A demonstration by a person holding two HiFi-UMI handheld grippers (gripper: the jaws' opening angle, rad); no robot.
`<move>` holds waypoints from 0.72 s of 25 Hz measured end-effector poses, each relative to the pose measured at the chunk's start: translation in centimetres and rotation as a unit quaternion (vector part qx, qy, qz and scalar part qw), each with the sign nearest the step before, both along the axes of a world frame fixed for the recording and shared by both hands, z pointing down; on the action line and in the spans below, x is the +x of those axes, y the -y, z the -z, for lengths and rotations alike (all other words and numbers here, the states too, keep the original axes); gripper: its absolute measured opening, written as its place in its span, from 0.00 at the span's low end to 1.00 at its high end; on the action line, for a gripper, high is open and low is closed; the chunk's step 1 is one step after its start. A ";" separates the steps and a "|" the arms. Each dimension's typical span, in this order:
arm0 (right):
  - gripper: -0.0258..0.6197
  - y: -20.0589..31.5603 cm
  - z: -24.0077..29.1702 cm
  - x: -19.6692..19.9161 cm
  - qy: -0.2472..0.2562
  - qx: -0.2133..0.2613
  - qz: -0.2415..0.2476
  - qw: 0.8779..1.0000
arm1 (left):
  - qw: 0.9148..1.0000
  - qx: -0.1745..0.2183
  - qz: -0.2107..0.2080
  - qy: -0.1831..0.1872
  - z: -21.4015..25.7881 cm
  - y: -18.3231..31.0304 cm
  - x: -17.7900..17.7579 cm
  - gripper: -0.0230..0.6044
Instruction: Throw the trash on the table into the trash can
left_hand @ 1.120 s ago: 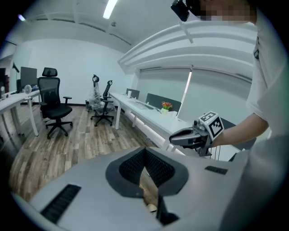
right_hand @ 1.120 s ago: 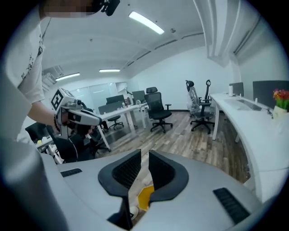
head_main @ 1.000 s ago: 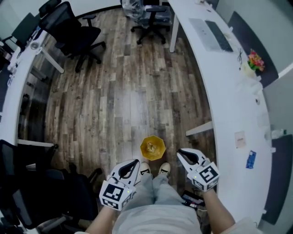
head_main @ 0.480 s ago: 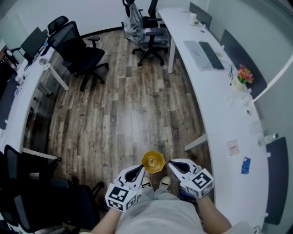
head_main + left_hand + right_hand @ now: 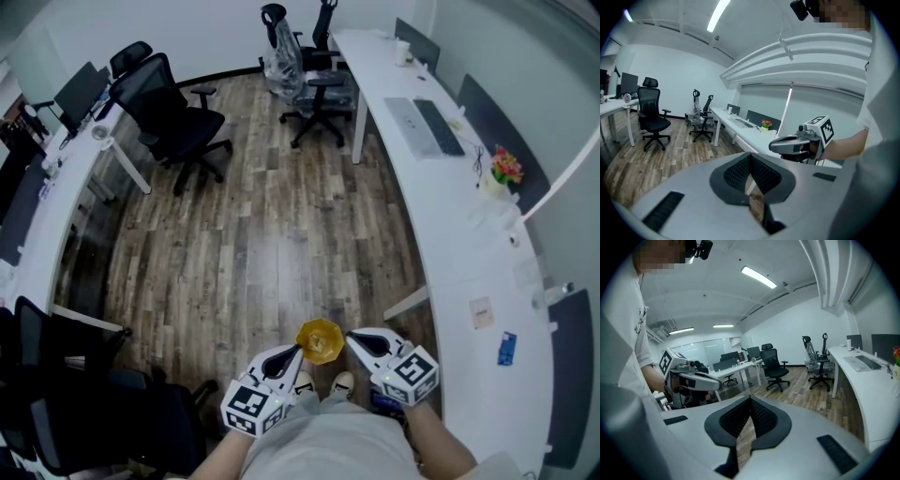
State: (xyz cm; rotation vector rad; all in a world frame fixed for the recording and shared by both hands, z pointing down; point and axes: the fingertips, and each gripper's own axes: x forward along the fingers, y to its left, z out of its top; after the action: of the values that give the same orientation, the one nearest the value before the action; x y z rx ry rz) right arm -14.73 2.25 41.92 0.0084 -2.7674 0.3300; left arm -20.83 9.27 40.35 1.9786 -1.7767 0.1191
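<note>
In the head view my left gripper point(image 5: 292, 356) and right gripper point(image 5: 353, 339) sit at bottom centre, tips pointing up the frame. The yellow trash can point(image 5: 320, 340) stands on the wooden floor point(image 5: 262, 234) right between their tips. The long white table point(image 5: 441, 216) curves down the right side. In the lower right of it lie a pale slip of paper point(image 5: 481, 312) and a small blue item point(image 5: 506, 348), well apart from both grippers.

In the left gripper view my jaws are closed, pads meeting at lower centre with nothing between them. The other gripper shows at centre right.

In the right gripper view my jaws are likewise pressed together and empty. The other gripper shows at centre left.
</note>
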 end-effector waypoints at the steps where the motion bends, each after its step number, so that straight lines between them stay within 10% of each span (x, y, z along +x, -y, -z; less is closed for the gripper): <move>1: 0.09 -0.1 0.0 0.0 0.000 0.000 0.002 1.000 | 1.000 0.001 0.000 0.000 0.1 0.0 0.0 0.04; 11: 0.09 0.9 0.2 1.8 -0.001 0.004 -0.043 0.999 | 0.999 0.010 -0.033 0.011 0.6 1.1 0.7 0.04; 18: 0.09 5.1 0.6 10.7 -0.015 0.020 -0.195 0.980 | 0.988 0.017 -0.150 -0.008 0.5 5.5 6.2 0.04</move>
State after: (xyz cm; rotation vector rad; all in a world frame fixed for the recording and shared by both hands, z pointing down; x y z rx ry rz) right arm -4.07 -2.83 41.30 0.5672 -2.7279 0.3668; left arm -14.59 3.75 39.88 2.2531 -1.4679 0.1705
